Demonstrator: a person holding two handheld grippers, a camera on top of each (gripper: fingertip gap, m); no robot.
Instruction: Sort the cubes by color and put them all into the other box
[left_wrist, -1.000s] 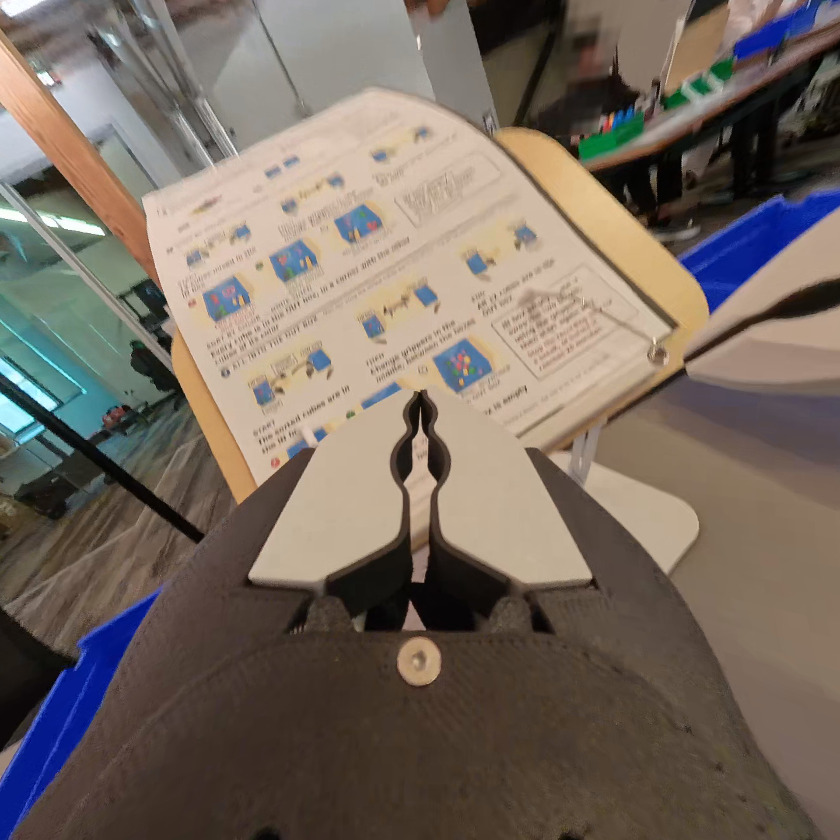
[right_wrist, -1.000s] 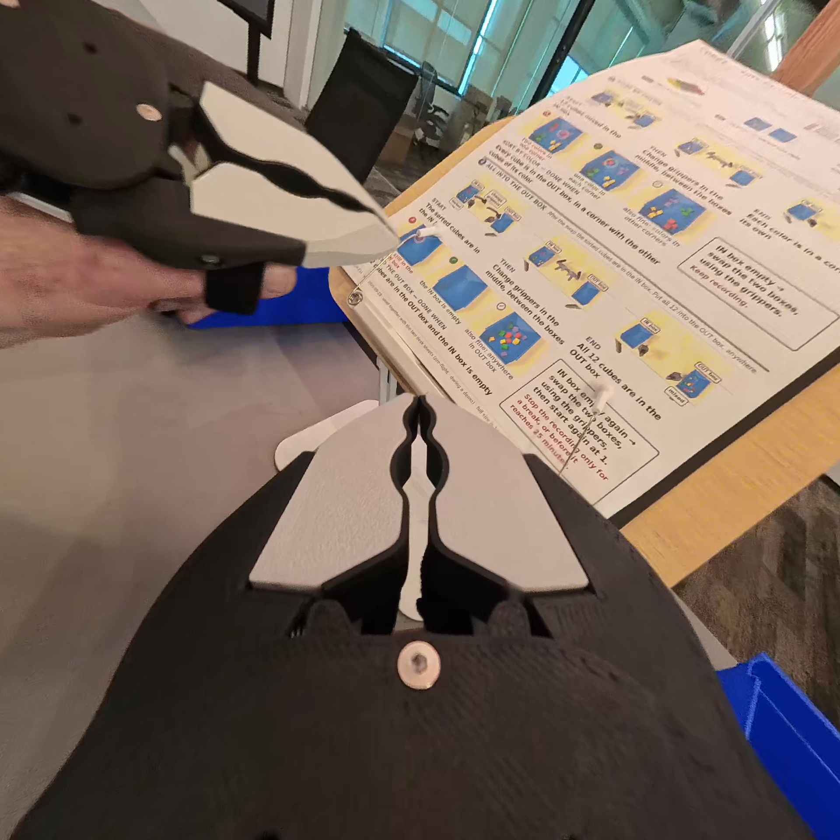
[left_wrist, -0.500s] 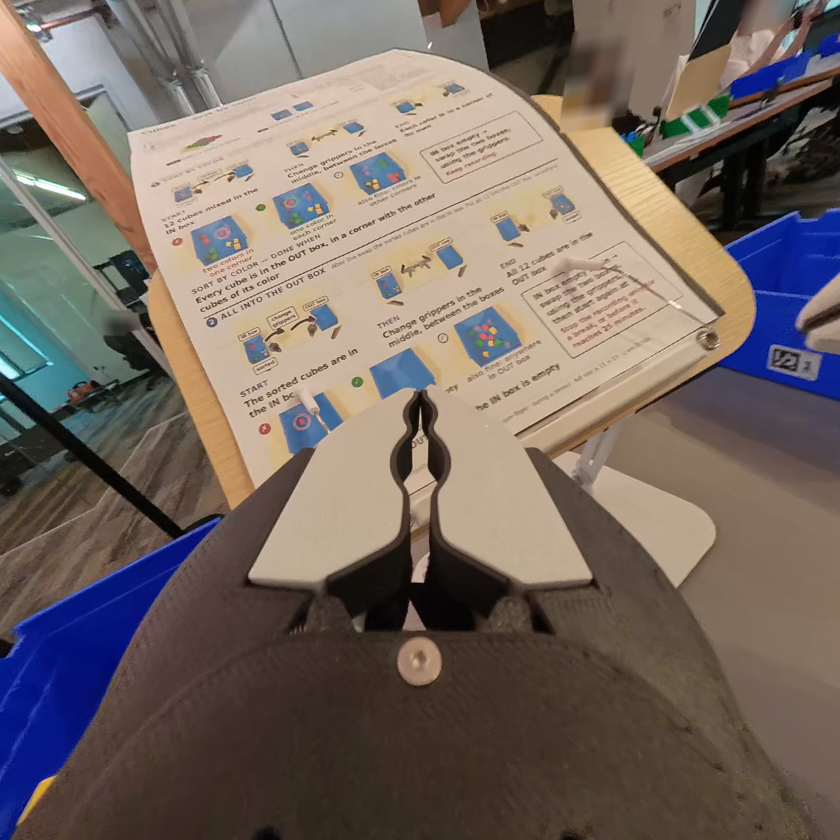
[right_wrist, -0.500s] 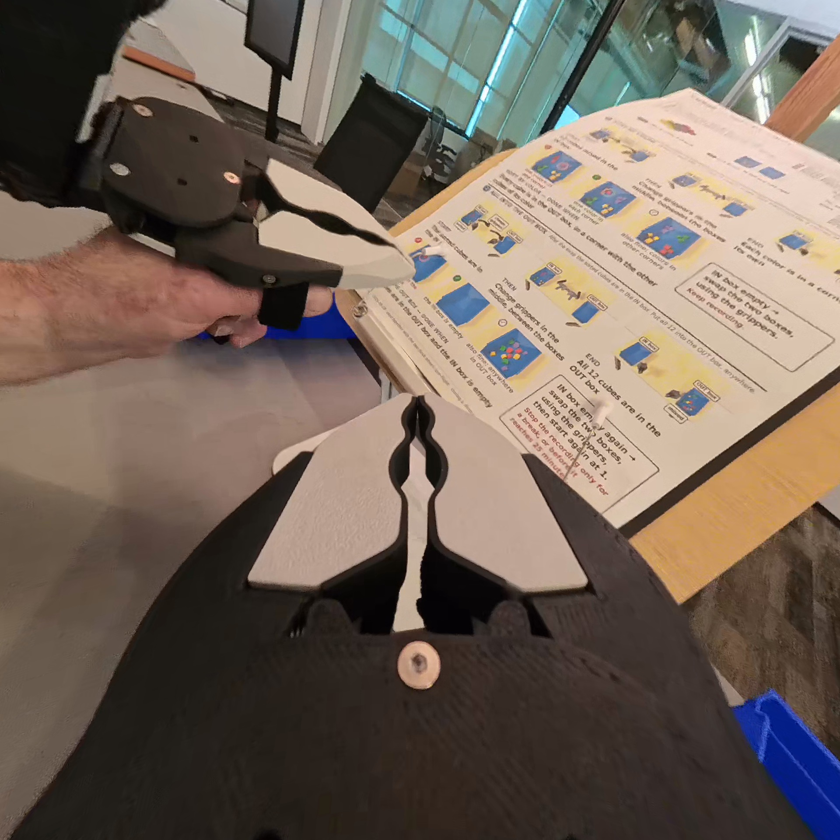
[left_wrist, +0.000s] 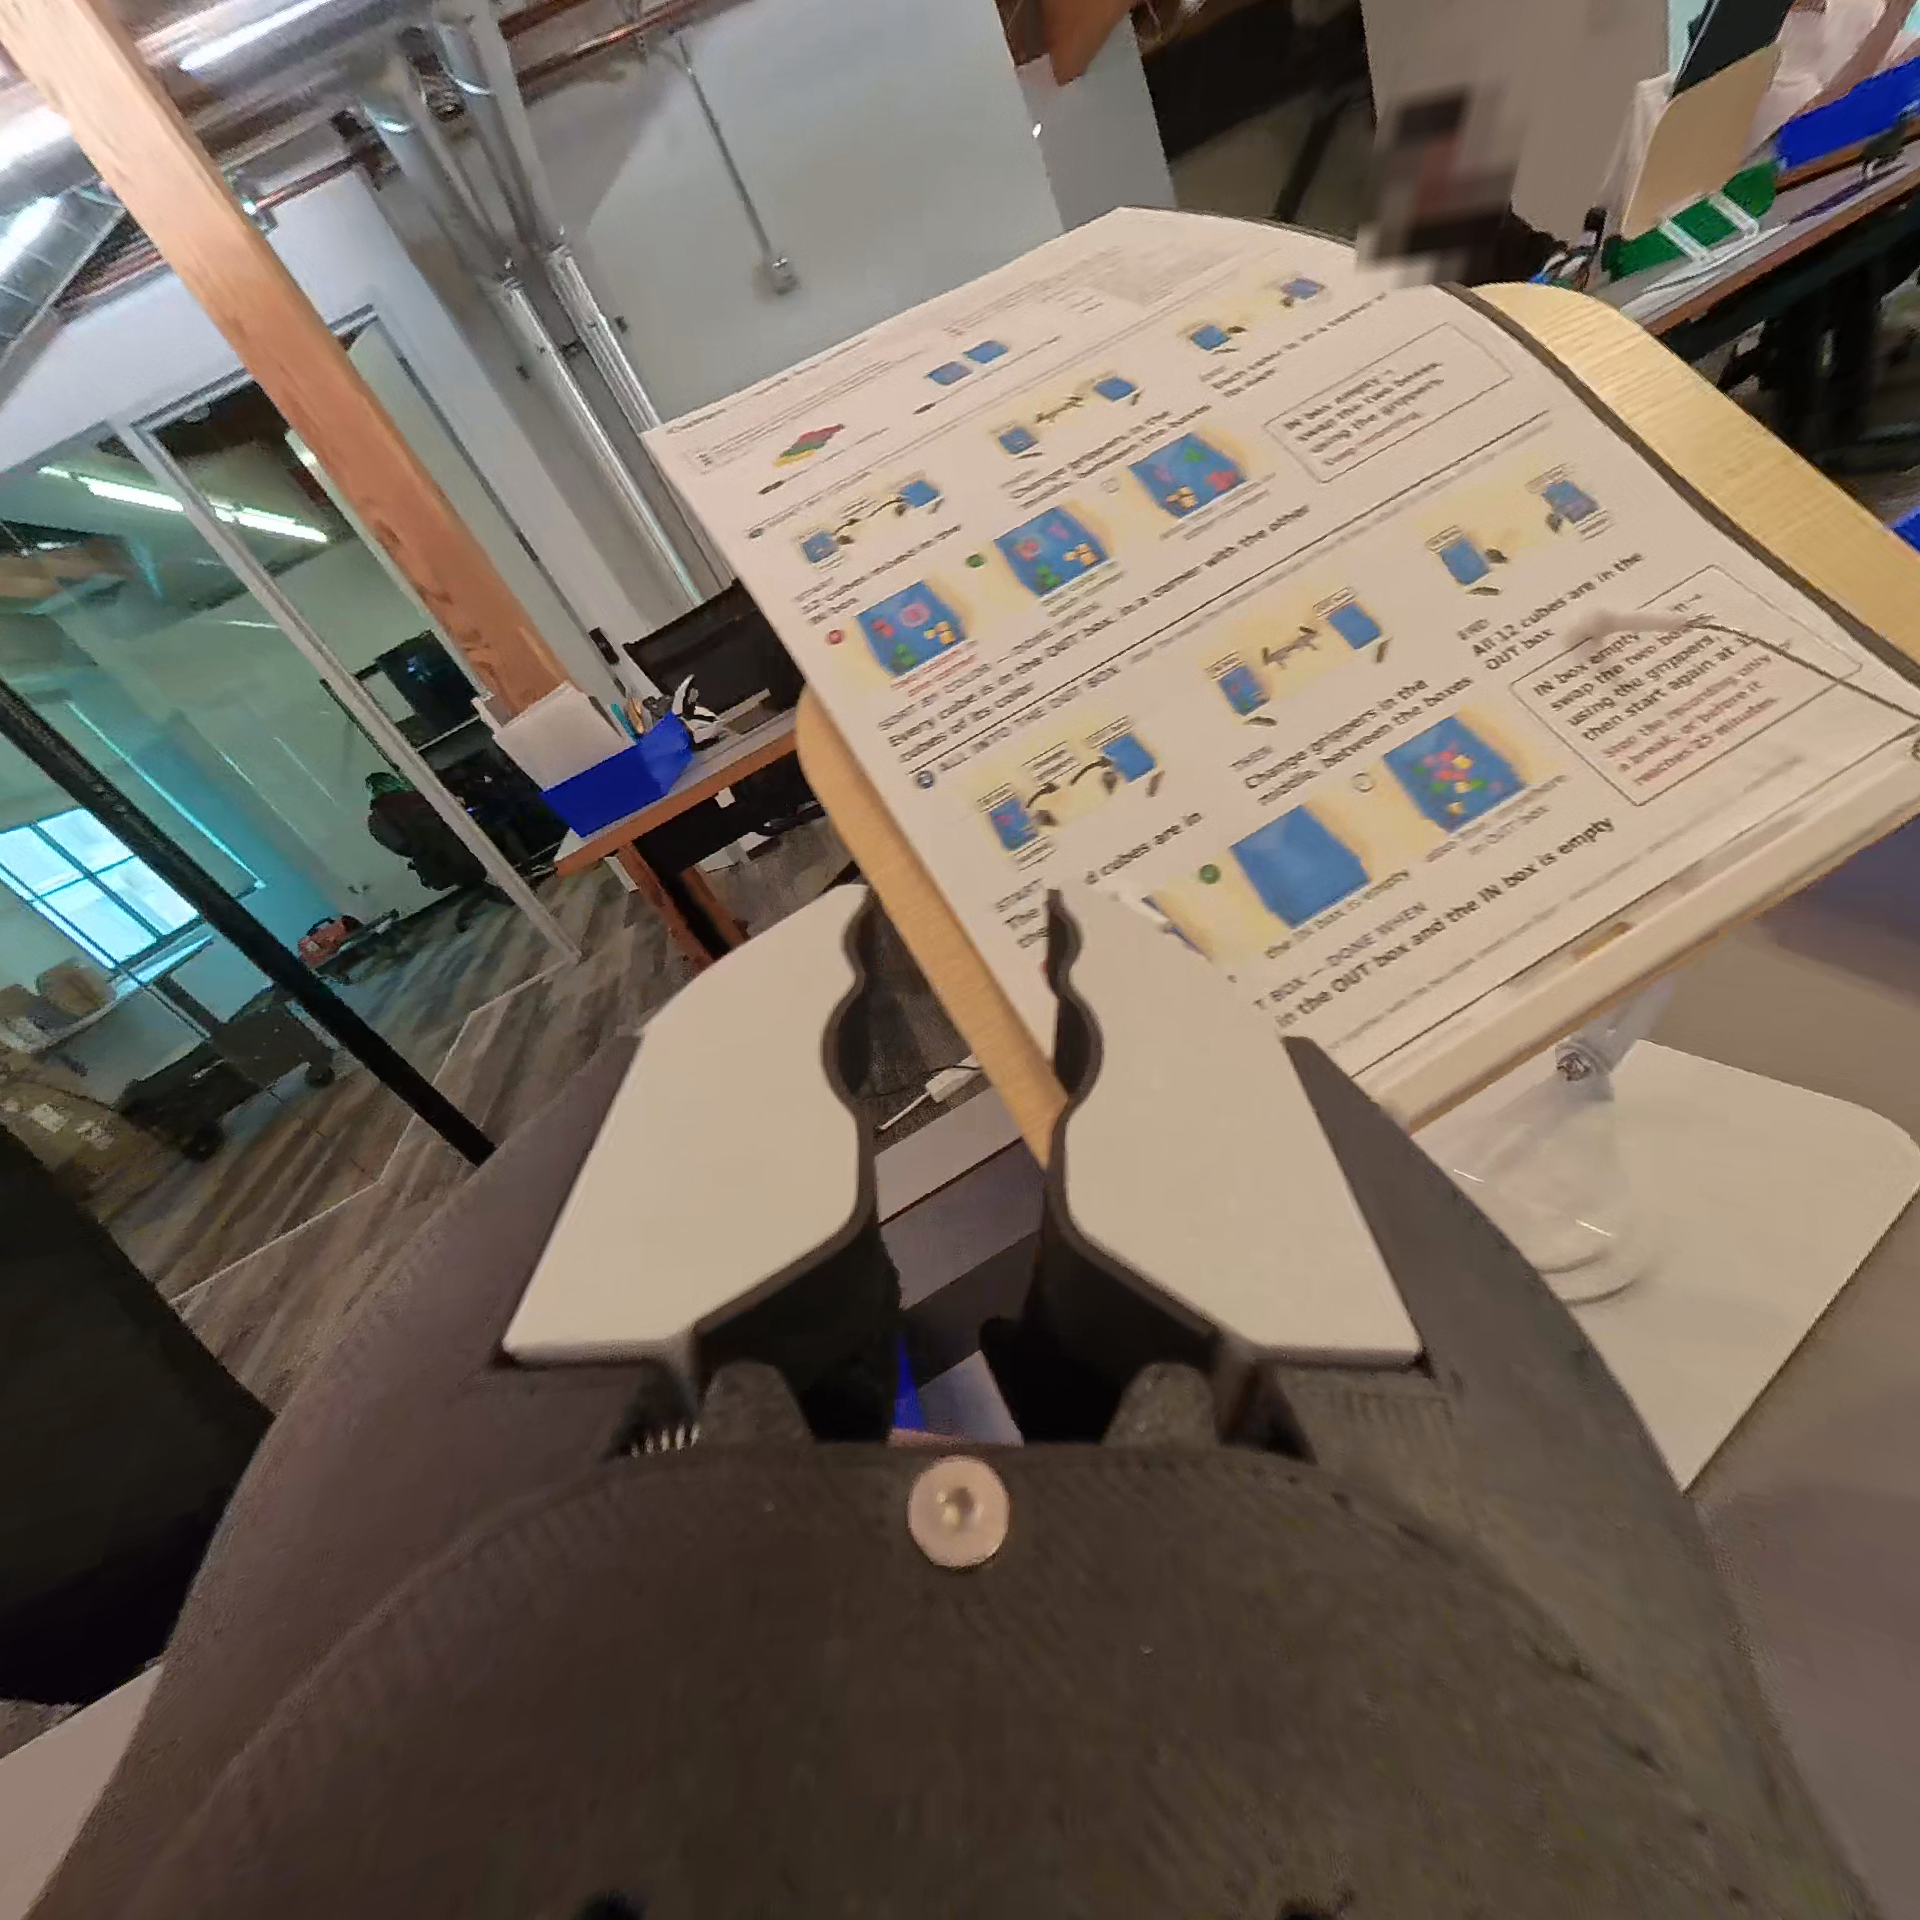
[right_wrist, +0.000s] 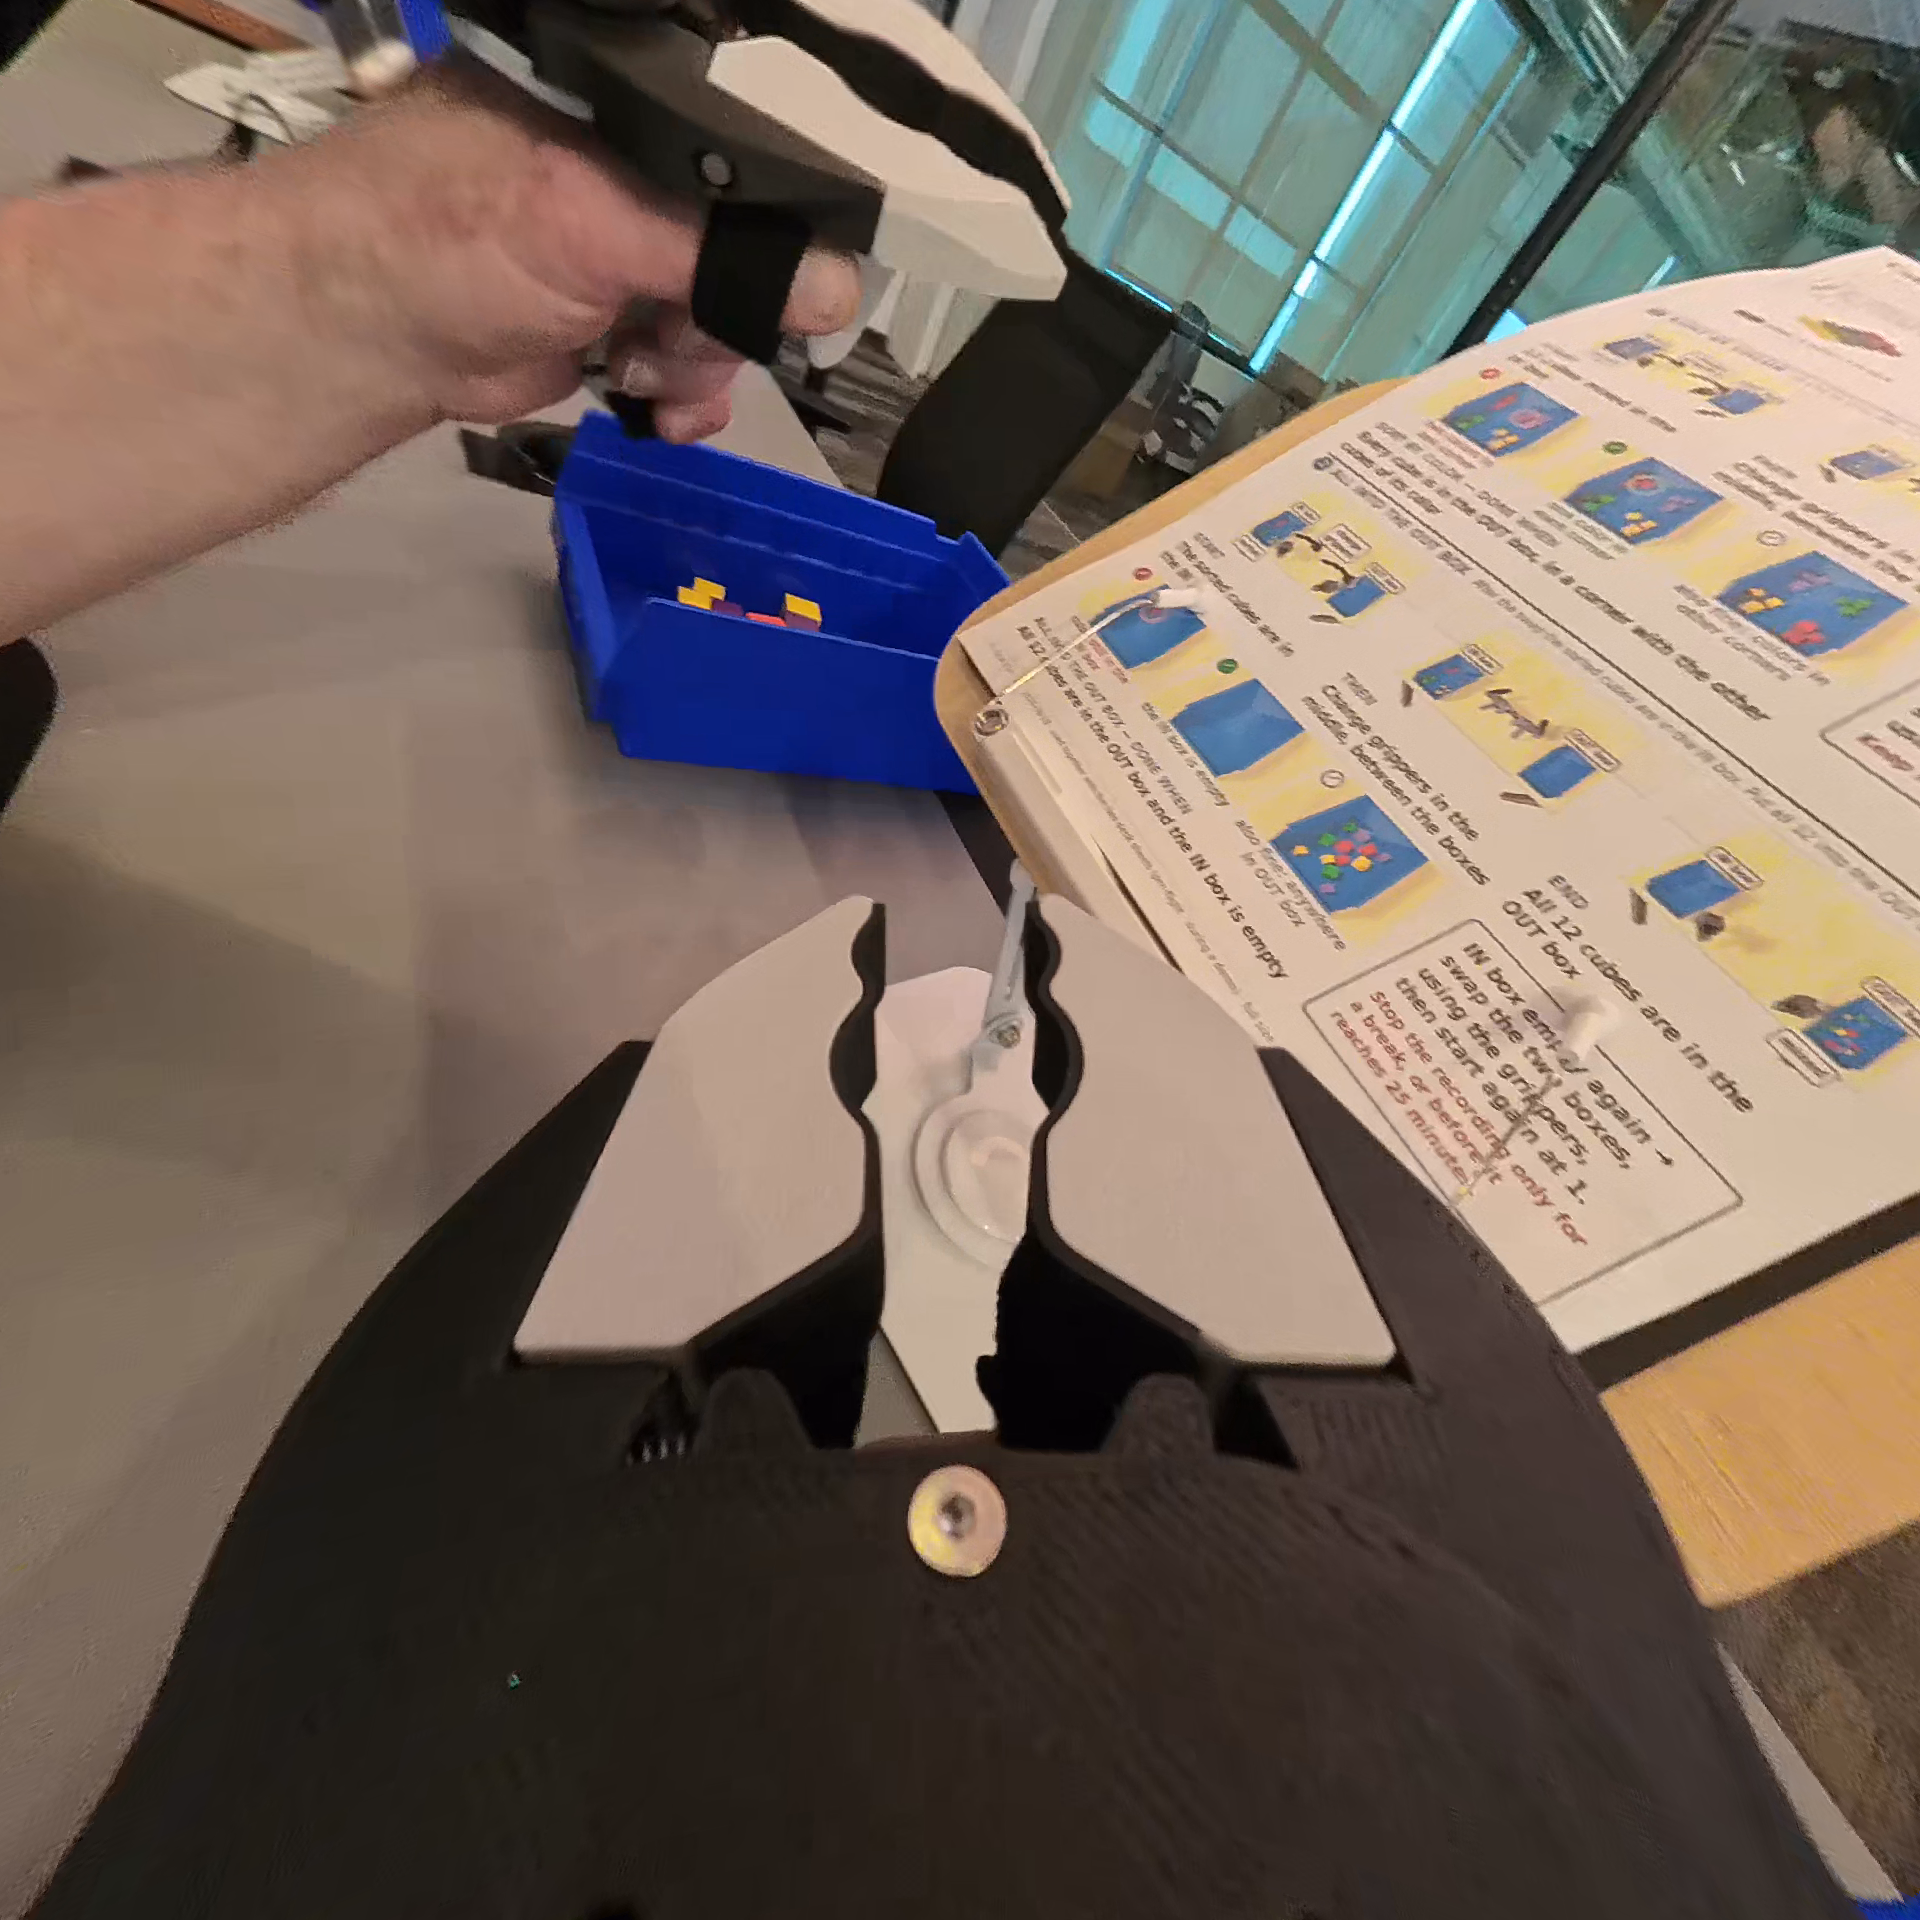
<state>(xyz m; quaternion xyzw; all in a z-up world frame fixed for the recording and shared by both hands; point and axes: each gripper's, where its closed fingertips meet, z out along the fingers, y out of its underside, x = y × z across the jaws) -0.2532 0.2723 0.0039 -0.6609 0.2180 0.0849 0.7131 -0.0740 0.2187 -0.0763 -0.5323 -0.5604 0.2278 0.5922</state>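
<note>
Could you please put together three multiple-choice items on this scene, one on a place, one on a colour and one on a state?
1. Where are the small coloured cubes?
A. On the tilted wooden stand
B. Inside the blue plastic box on the grey table
C. Between the right gripper's fingers

2. What colour is the flat base under the tilted wooden stand that carries the printed instruction sheet?
A. White
B. Red
C. Green

3. How do the fingers of the right gripper stand?
A. Shut on a cube
B. Pressed together on nothing
C. Apart, holding nothing

Answers:
1. B: yellow, red and purple cubes show over the box's near wall in the right wrist view.
2. A: the base shows white in both views.
3. C: a clear gap shows the stand's base behind, with nothing between the fingers.
</note>
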